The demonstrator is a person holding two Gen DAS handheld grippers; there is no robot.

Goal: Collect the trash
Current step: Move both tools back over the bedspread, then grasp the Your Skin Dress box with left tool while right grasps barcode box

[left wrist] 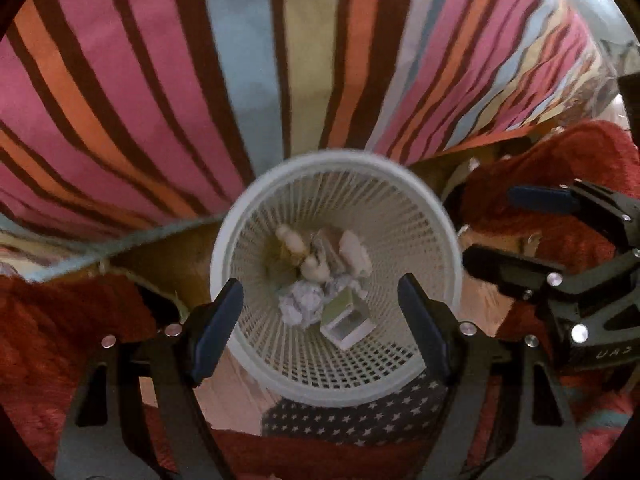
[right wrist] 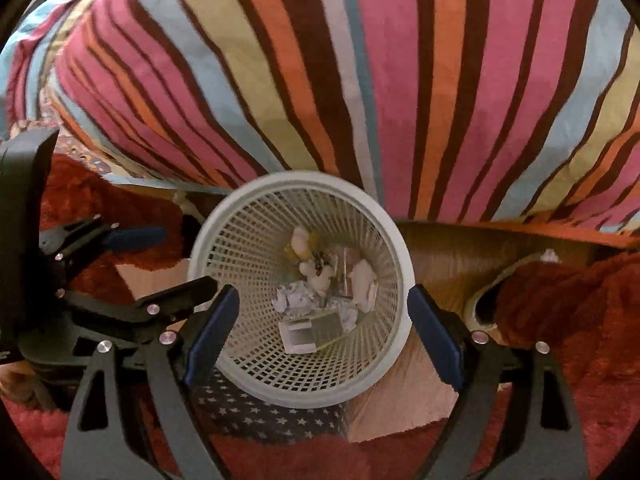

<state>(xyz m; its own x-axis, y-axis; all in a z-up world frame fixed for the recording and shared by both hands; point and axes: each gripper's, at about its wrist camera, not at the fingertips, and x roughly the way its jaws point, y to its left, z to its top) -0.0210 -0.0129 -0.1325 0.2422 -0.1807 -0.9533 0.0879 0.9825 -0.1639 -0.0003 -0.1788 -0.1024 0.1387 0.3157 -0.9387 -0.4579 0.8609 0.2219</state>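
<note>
1. Striped bedcover [left wrist: 160, 80], pink, orange, brown, pale blue and yellow bands. It fills the upper part of both wrist views and hangs down behind the basket.

2. Red shaggy rug [left wrist: 60, 320] on the floor. It lies to either side of the basket; one edge is curled up at the right in the right wrist view.

3. White mesh wastebasket [left wrist: 336, 164], round, upright on the floor against the bedcover. It stands partly on a dark star-print cloth [left wrist: 360, 420] and beside a pale pink patch of floor.

4. My left fingers [left wrist: 320, 328]. I hold them steeply downward over the basket mouth, blue pads spread wide, nothing between them; the basket interior shows through the gap.

5. My right fingers [right wrist: 322, 332]. Same pose: pointing steeply down above the basket, pads wide apart and empty. In the left wrist view they appear at the right, just beside the basket rim, also spread.

6. Trash, all lying at the bottom of the basket:
 a. Small white and green carton [left wrist: 346, 324], tilted, nearest my side of the heap.
 b. Crumpled pale paper ball [left wrist: 300, 304], touching the carton.
 c. White wadded tissue [left wrist: 354, 252] on the far side.
 d. Cream-coloured lumps [left wrist: 312, 268] in the middle; too blurred to identify.
</note>
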